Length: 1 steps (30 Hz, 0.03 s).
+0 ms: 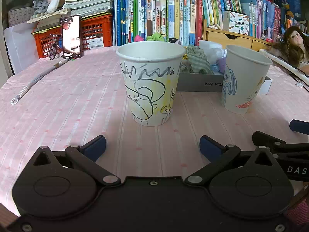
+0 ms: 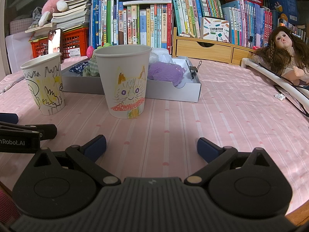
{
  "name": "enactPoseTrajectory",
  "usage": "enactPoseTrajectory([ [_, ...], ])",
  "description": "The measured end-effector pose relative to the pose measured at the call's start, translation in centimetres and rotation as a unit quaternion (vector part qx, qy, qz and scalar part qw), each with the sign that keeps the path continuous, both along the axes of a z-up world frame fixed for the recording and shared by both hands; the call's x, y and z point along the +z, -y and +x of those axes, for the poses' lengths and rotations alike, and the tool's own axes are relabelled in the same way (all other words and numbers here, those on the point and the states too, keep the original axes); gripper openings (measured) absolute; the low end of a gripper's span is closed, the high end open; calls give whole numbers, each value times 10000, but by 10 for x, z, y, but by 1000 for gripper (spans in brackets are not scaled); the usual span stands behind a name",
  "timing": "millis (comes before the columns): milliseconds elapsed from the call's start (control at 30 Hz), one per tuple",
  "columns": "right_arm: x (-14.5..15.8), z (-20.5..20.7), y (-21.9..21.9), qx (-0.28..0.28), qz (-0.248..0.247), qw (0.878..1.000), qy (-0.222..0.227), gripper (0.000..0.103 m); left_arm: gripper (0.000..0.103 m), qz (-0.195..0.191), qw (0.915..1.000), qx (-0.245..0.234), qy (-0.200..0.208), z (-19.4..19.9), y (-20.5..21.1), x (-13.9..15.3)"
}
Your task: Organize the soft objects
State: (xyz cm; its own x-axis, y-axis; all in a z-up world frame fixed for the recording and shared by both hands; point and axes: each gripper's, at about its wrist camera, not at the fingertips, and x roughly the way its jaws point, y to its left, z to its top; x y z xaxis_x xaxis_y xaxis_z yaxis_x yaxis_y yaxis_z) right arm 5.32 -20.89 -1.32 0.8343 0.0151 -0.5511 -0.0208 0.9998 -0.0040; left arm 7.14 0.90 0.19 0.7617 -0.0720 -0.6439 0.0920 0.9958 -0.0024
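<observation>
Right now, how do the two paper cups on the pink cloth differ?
The left cup carries black zigzag scribbles and yellow outlined creatures; the right cup shows a crayon cat face with purple eyes and an orange collar. The left cup stands in front of the grey box's left end, facing the left gripper; the right cup stands before the box's middle, facing the right gripper. Both are white, upright, and ungripped.

Fluffy purple plush [image 2: 166, 73] lies in grey box [image 2: 173, 93] — behind cat-drawn cup [image 2: 123, 83].
</observation>
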Motion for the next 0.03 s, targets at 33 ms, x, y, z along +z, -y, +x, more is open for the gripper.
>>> enactPoseTrajectory([
  [33, 0, 0, 0, -1, 2, 10000, 1, 103, 103, 2, 10000, 0, -9, 0, 0, 0],
])
